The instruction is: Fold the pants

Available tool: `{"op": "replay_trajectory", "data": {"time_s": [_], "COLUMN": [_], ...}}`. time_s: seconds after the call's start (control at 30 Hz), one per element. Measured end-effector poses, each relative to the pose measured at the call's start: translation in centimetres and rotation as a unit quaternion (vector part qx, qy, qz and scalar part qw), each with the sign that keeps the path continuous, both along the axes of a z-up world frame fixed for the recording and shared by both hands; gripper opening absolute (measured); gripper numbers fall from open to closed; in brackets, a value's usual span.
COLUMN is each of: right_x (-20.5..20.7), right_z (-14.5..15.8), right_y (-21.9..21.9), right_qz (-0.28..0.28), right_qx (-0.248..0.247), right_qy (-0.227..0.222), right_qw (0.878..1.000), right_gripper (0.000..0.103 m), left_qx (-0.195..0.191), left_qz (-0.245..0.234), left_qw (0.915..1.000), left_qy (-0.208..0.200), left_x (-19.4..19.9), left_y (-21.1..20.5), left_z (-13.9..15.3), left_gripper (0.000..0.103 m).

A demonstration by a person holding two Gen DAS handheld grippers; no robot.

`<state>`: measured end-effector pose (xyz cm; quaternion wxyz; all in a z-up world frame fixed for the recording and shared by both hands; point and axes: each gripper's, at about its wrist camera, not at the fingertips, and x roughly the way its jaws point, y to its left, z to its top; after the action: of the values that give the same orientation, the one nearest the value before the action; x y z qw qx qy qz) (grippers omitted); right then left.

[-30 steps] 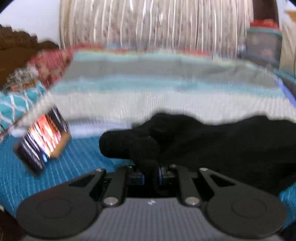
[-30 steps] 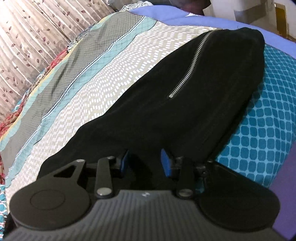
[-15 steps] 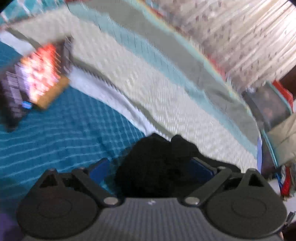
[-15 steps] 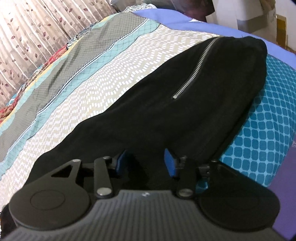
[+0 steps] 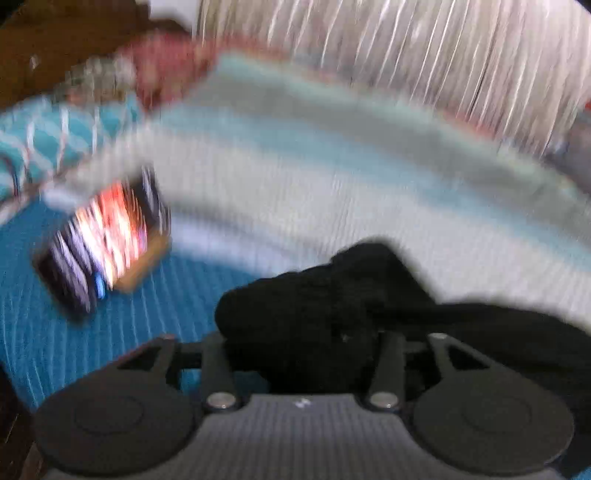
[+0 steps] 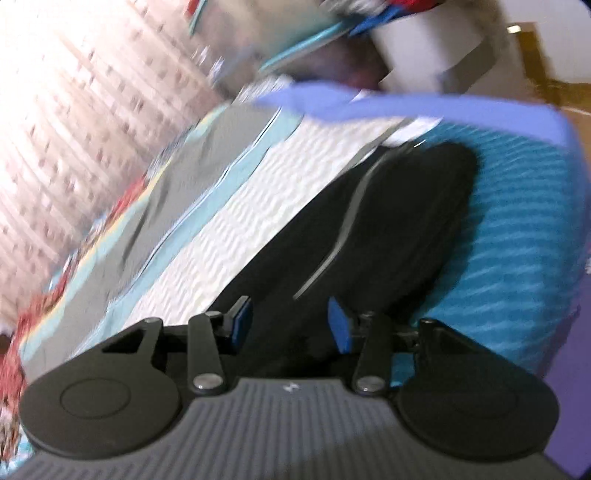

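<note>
The black pants (image 6: pixel 388 221) lie on the striped bedspread (image 6: pixel 258 192), with a silver zipper (image 6: pixel 351 218) running along them. My right gripper (image 6: pixel 286 325) is open, its blue pads (image 6: pixel 240 321) standing apart over the near black cloth. In the left wrist view a bunched end of the pants (image 5: pixel 317 310) fills the space between the fingers of my left gripper (image 5: pixel 301 354), which stands open around it. The fingertips are hidden by the cloth. Both views are motion-blurred.
A phone with a lit screen (image 5: pixel 103 240) lies on the teal part of the bedspread (image 5: pixel 74 332) to the left. Pale curtains (image 5: pixel 406 55) hang behind the bed. Stacked boxes and clutter (image 6: pixel 332 33) stand past the bed's far end.
The left gripper opened from a shut grip on the pant end and swung about. The right gripper tilted up and moved; the far end of the bed now shows.
</note>
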<state>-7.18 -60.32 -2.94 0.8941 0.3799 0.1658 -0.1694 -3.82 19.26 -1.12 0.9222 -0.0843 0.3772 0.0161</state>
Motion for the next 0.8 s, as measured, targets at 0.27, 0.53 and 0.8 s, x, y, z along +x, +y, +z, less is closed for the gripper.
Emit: {"op": "replay_trajectory", "data": {"time_s": [0.27, 0.53, 0.8], "right_x": [-4.2, -2.8, -0.6], "right_z": [-2.8, -1.8, 1.1], "right_y": [-5.8, -9.2, -13.8], "right_qz": [-0.073, -0.074, -0.050], "right_qx": [0.067, 0.058, -0.003], "right_qy": [-0.036, -0.062, -0.089], "right_qw": [0.994, 0.994, 0.995], "right_gripper": [0.053, 0.011, 0.012], "left_qx": [-0.030, -0.013, -0.004], "left_qz": [0.070, -0.003, -0.174], "left_qw": [0.9971, 0.9993, 0.9836], "left_qy": [-0.001, -0.036, 0.047], "left_x": [-3.2, -0.4, 1.8], "left_y": [3.9, -1.6, -13.3], "left_z": [3.8, 6.6, 1.7], "left_gripper": [0.071, 0.068, 0.064]}}
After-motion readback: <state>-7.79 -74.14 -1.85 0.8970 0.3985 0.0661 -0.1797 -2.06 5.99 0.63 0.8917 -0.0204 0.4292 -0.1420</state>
